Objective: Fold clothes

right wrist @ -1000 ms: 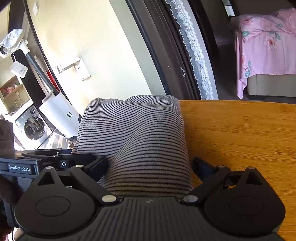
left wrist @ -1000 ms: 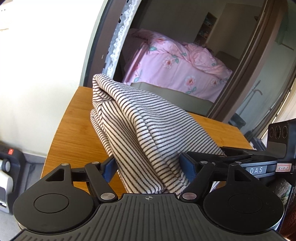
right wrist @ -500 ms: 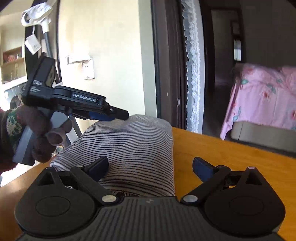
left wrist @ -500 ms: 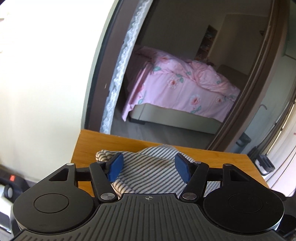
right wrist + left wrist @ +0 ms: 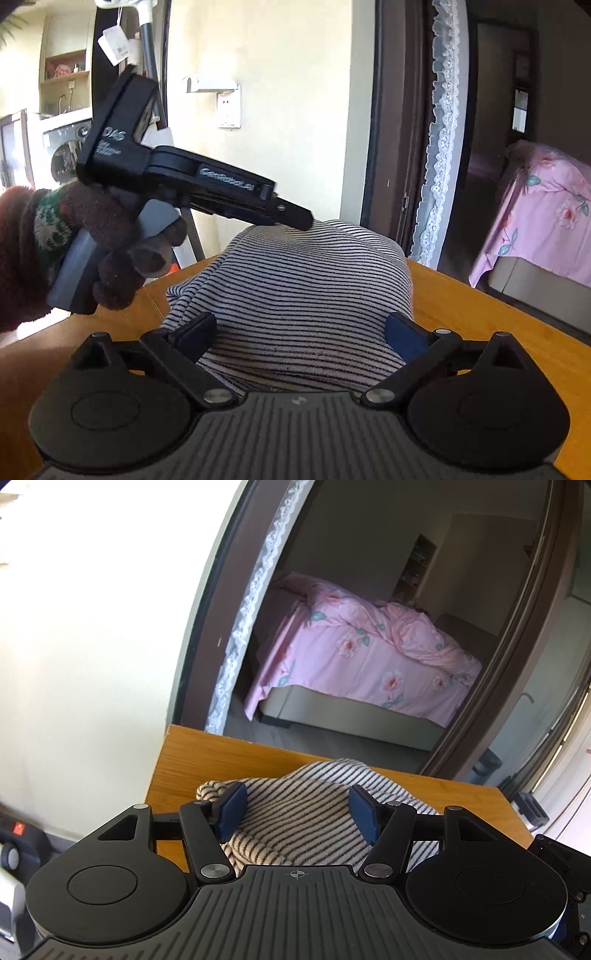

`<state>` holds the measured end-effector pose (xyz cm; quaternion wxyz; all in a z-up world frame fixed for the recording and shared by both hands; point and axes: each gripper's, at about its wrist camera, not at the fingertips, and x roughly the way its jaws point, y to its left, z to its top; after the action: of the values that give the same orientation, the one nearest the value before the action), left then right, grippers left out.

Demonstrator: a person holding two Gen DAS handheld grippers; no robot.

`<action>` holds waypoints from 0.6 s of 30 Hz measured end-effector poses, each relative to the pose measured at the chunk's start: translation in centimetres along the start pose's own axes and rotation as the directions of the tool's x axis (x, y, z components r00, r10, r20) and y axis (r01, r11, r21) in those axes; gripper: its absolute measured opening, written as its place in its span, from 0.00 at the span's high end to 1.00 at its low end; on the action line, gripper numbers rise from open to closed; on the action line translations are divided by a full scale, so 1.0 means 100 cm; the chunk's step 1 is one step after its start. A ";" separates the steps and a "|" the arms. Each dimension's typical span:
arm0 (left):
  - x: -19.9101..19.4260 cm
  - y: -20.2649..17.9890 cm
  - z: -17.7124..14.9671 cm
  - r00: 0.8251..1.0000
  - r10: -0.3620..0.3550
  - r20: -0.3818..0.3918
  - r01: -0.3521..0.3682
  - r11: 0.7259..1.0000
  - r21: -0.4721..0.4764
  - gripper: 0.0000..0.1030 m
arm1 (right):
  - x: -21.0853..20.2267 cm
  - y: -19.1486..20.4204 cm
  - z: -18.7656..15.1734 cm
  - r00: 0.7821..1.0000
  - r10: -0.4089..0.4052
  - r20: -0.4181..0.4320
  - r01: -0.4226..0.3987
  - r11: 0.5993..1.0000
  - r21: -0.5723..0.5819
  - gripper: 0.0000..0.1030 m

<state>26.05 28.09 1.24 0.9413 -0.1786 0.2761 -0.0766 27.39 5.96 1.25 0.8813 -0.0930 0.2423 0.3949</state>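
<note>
Left tool (image 5: 295, 814) now higher above striped garment (image 5: 295, 291), tilted down.

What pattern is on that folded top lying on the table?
The folded top has thin dark stripes on cream, clearest in the right wrist view.

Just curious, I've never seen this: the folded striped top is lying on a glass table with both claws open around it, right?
Not glass: the right wrist view shows a wooden table. The striped top lies on it, with the left claw and right claw open.
</note>
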 end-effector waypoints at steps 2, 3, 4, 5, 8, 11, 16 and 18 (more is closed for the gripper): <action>-0.015 -0.007 -0.006 1.000 0.001 0.002 -0.001 1.000 0.003 0.11 | -0.012 -0.016 -0.002 1.000 0.006 0.013 -0.007 0.997 0.073 0.04; -0.022 -0.011 -0.009 1.000 0.001 0.002 -0.001 1.000 0.004 0.07 | -0.017 -0.023 -0.004 1.000 0.002 0.020 -0.004 0.994 0.105 0.04; -0.029 -0.014 -0.012 1.000 0.001 0.003 -0.001 1.000 0.006 0.07 | -0.022 -0.031 -0.007 1.000 -0.003 0.027 0.000 0.990 0.138 0.04; -0.036 -0.018 -0.014 1.000 0.001 0.004 -0.001 1.000 0.007 0.07 | -0.025 -0.033 -0.010 0.999 -0.016 0.031 0.011 0.989 0.145 0.04; -0.039 -0.021 -0.035 0.998 -0.022 -0.058 0.021 0.999 -0.029 0.09 | -0.030 -0.024 -0.017 0.998 -0.034 0.043 0.029 0.993 0.115 0.04; -0.035 -0.024 -0.041 0.998 -0.019 -0.062 0.017 0.999 -0.037 0.38 | -0.032 0.000 -0.019 0.998 -0.040 0.052 0.040 0.999 0.005 0.04; -0.039 -0.021 -0.032 0.987 -0.156 -0.034 0.150 0.979 -0.138 0.66 | -0.036 0.036 -0.017 0.994 -0.056 0.091 0.071 0.983 -0.170 0.04; -0.039 -0.020 -0.034 0.981 -0.190 -0.024 0.185 0.972 -0.145 0.68 | -0.029 0.043 -0.015 0.995 -0.047 0.088 0.063 0.979 -0.193 0.04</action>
<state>20.79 26.18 1.26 0.9093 -0.2692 0.2805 -0.1485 22.04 6.38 1.53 0.8878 -0.1693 0.1631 0.3956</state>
